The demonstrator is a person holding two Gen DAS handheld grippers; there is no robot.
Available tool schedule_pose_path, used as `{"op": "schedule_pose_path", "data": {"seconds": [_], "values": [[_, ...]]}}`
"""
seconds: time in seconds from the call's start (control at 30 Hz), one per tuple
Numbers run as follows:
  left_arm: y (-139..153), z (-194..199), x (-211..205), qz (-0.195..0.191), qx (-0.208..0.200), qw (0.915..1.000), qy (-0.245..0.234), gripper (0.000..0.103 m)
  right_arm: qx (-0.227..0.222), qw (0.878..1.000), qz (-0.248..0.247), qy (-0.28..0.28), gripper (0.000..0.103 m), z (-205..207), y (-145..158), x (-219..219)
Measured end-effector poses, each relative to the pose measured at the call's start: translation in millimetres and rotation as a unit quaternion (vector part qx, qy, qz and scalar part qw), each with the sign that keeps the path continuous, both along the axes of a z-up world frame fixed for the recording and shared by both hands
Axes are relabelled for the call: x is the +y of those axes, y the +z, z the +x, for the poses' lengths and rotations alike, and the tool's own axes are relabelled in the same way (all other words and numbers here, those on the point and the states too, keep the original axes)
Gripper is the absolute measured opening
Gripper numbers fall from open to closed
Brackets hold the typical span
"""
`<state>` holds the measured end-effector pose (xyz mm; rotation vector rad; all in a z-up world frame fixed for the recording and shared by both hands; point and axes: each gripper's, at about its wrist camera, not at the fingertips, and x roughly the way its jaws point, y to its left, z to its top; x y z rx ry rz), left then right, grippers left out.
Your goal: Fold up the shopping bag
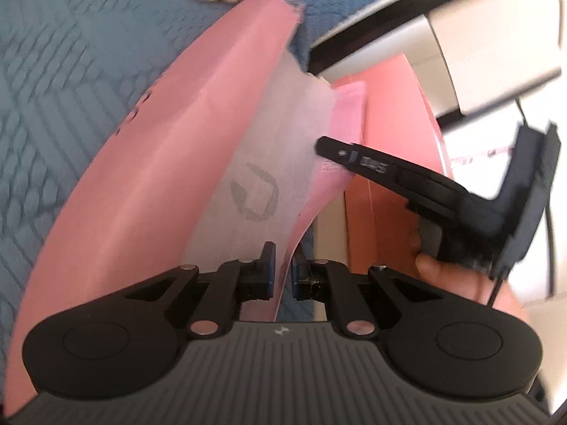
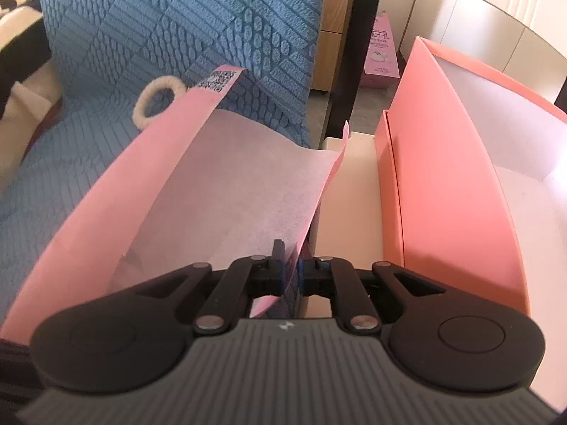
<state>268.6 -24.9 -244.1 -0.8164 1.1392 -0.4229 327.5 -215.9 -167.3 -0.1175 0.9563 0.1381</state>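
Two grippers share one rim of the pink shopping bag (image 2: 117,191), which stands open on the blue bedspread (image 2: 149,35). Left gripper (image 1: 282,265) fingers clamped on that edge; right gripper (image 2: 291,265) likewise, probably to collapse it. Coral box (image 2: 443,163) crowds the bag's right; bedspread left is free.

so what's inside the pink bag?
White lining inside the pink bag, with a grey logo showing in the left wrist view. Nothing loose visible; the bottom is hidden behind the grippers.

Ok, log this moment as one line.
left hand-held gripper: shut on pink bag | right hand-held gripper: shut on same bag edge | bag unfolded
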Motion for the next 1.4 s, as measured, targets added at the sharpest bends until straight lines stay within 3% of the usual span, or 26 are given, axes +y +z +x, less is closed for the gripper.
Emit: {"op": "schedule_pose_path", "data": {"seconds": [0.27,0.4,0.57,0.77,1.07,1.27,1.4], "values": [[-26.4,3.5,14.8,-0.046,0.062,0.9952,0.061,0.010,-0.084,0.993,0.083,0.014,0.026,-23.7,35.2,-7.1],[-27.8,3.5,17.5,-0.049,0.070,0.9938,0.071,0.010,-0.052,0.993,0.102,0.034,0.025,-29.3,28.2,-2.3],[-21.1,8.4,7.7,-0.022,0.052,0.9969,0.055,0.010,-0.001,0.995,0.072,0.066,0.024,-18.4,-0.7,20.4],[5.1,11.3,4.6,0.053,0.000,0.9976,0.044,0.010,0.035,0.993,0.085,0.072,0.023,-10.0,-17.5,27.6],[33.9,3.2,7.0,0.068,-0.076,0.9947,0.017,0.010,0.042,0.990,0.123,0.061,0.023,-7.4,-18.6,19.8],[18.8,3.9,-14.6,0.088,-0.056,0.9939,-0.035,0.010,0.053,0.983,0.176,0.028,0.020,-3.6,-20.7,4.3],[8.6,5.3,-21.0,0.128,-0.042,0.9900,-0.042,0.010,0.049,0.984,0.171,0.022,0.020,-5.6,-18.7,3.6]]}}
